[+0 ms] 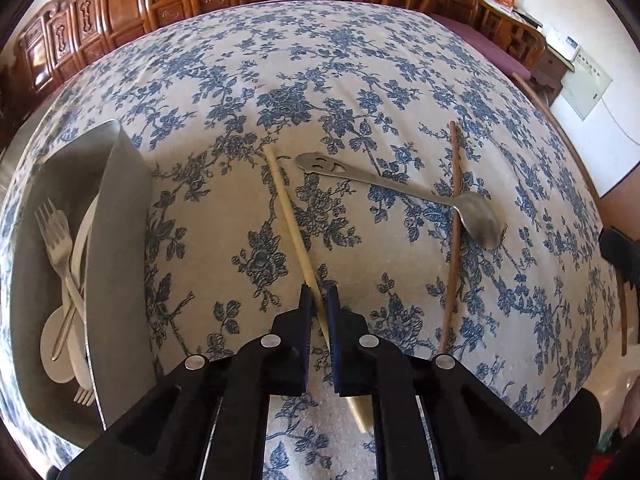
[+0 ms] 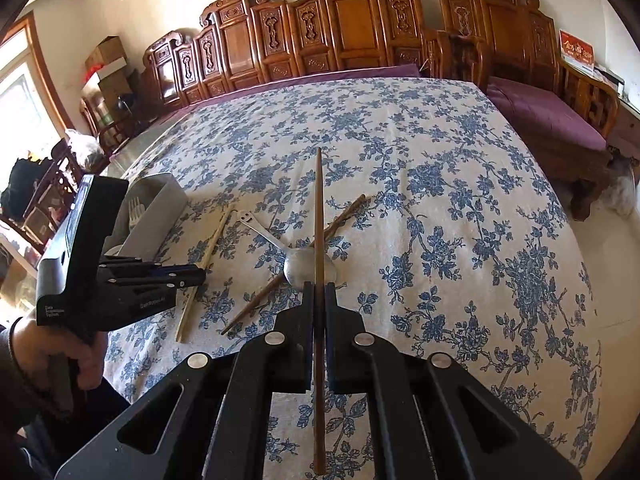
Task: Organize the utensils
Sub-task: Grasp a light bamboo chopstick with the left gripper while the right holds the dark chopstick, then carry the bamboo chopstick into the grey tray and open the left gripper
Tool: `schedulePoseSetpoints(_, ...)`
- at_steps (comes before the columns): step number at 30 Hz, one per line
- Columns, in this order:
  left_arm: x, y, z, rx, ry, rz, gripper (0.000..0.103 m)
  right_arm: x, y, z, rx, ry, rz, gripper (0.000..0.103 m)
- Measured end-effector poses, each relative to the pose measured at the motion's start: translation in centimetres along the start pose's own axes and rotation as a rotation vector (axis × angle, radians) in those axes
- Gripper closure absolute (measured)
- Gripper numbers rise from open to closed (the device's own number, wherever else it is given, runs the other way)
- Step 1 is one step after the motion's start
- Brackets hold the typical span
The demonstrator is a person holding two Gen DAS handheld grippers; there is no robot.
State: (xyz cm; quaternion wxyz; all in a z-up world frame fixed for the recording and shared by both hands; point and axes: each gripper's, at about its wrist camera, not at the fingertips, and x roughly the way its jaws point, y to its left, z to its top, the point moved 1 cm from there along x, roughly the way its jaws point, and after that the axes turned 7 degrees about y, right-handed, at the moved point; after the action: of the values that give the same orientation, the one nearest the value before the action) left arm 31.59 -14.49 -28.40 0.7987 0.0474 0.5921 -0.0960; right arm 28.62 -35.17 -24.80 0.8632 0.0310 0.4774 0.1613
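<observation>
My left gripper (image 1: 319, 294) is shut on a light bamboo chopstick (image 1: 286, 208) that lies on the floral tablecloth; it also shows in the right wrist view (image 2: 200, 266). My right gripper (image 2: 319, 290) is shut on a dark brown chopstick (image 2: 319, 208) and holds it above the table. A metal spoon (image 1: 478, 216) with a smiley handle lies over another dark chopstick (image 1: 454, 216). The spoon (image 2: 310, 268) and that chopstick (image 2: 340, 220) lie just beyond my right fingertips. A grey tray (image 1: 120, 240) at left holds forks and white spoons.
The blue floral tablecloth (image 1: 320, 80) covers the whole table. Carved wooden benches with purple cushions (image 2: 540, 108) stand behind and to the right. The right gripper's edge with its chopstick shows at the right of the left wrist view (image 1: 622, 264).
</observation>
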Motion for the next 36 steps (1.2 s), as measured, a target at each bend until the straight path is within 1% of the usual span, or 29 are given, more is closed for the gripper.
schedulePoseSetpoints(1, 0.0, 0.0, -0.1, 0.000, -0.001, 0.002, 0.098, -0.1, 0.0, 0.0, 0.000, -0.002, 0.001, 0.097)
schedulePoseSetpoints(7, -1.0, 0.4, -1.0, 0.014, -0.012, 0.008, 0.099, 0.0, 0.5, -0.1, -0.009, 0.002, 0.004, 0.097)
schedulePoseSetpoints(11, -2.2, 0.7, -1.4, 0.024, -0.026, 0.031, 0.099, -0.1, 1.0, -0.1, -0.024, -0.001, 0.004, 0.097)
schedulePoseSetpoints(17, -5.0, 1.4, -2.0, 0.027, -0.075, 0.030, 0.099, -0.8, 2.1, 0.0, -0.047, -0.015, 0.010, 0.097)
schedulePoseSetpoints(26, -9.7, 2.7, -3.1, 0.016, -0.156, 0.017, 0.099, -2.4, 4.8, 0.2, -0.105, -0.047, 0.022, 0.097)
schedulePoseSetpoints(30, -11.2, 3.3, -3.4, 0.013, -0.187, 0.012, 0.099, -3.0, 5.9, 0.2, -0.125, -0.059, 0.032, 0.097)
schedulePoseSetpoints(36, -12.4, 4.6, -4.1, 0.005, -0.213, 0.013, 0.099, -3.4, 7.4, 0.0, -0.160, -0.064, 0.044, 0.097)
